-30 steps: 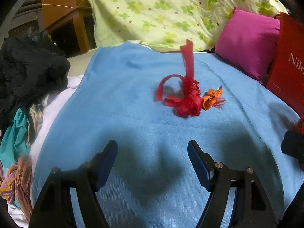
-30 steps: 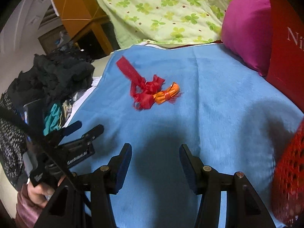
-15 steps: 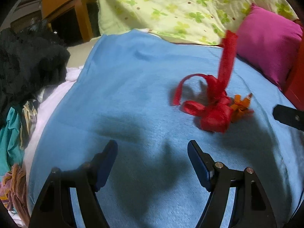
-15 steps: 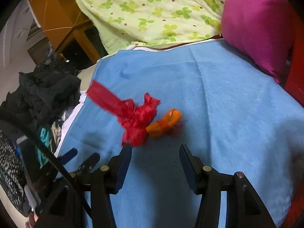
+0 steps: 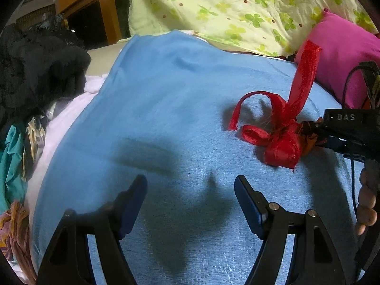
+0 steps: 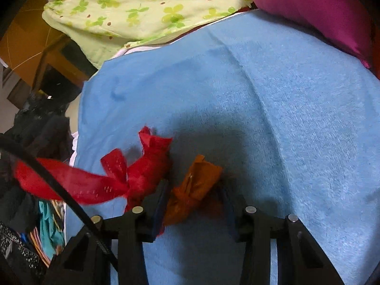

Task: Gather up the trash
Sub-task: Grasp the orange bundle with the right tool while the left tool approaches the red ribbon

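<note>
Blue towel cloth (image 5: pixel 166 109) covers the bed and carries everything, with the clover-print quilt (image 5: pixel 237 4) along its far edge, the magenta pillow (image 5: pixel 344 54) at its far right corner and a heap of dark clothes (image 5: pixel 35 71) beyond its left edge. One second ago the right gripper (image 6: pixel 194 204) stood well back from the trash, and half a second ago it was just short of it; now it has come forward so that the orange wrapper (image 6: pixel 194 185) lies between its two fingers, which are still apart and not yet pressed on it. The red ribbon (image 6: pixel 133 178) lies touching the left finger on its outer side, toward the left edge of the cloth, with one tail standing up in the left wrist view. The left gripper (image 5: pixel 190 201) has kept its fingers spread wide with nothing between them, hovering over bare cloth nearer the front edge, and the ribbon has moved to the right side of its view as this hand turned away to the left. I judge that the reach is finished and the closing comes next; the wrapper is light and crumpled, so it should give easily, but the ribbon seems tangled beside it and may be dragged along or catch on the finger
</note>
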`<state>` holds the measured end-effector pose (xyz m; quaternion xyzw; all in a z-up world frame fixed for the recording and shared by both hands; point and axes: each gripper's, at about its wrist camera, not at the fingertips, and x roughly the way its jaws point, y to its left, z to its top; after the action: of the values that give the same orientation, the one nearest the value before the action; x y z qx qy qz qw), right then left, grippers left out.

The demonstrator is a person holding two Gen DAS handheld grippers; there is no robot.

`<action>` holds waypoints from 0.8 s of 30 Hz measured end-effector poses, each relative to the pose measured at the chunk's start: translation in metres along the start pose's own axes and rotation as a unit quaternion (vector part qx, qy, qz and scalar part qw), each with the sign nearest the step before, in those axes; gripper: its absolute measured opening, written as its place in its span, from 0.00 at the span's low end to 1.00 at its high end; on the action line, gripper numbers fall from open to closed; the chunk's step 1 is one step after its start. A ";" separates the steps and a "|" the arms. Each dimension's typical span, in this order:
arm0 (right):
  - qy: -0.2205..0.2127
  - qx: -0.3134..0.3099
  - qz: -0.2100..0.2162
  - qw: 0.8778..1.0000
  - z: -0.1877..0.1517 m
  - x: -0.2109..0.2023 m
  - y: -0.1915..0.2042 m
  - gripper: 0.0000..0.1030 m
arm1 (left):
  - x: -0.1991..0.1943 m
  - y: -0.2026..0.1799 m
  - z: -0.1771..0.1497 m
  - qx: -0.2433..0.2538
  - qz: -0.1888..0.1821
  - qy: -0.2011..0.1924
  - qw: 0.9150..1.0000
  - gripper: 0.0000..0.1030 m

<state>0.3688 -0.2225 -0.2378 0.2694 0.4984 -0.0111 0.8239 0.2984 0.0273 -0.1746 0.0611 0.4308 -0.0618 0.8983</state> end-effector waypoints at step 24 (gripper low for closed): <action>-0.020 -0.036 0.028 0.999 -0.047 -0.066 -0.033 0.33 | -0.001 -0.009 -0.001 0.012 -0.005 -0.005 1.000 0.74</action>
<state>0.2881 -0.2461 -0.2142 0.2533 0.4743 0.0246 0.8428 0.2956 0.0186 -0.1746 0.0690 0.4254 -0.0721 0.8995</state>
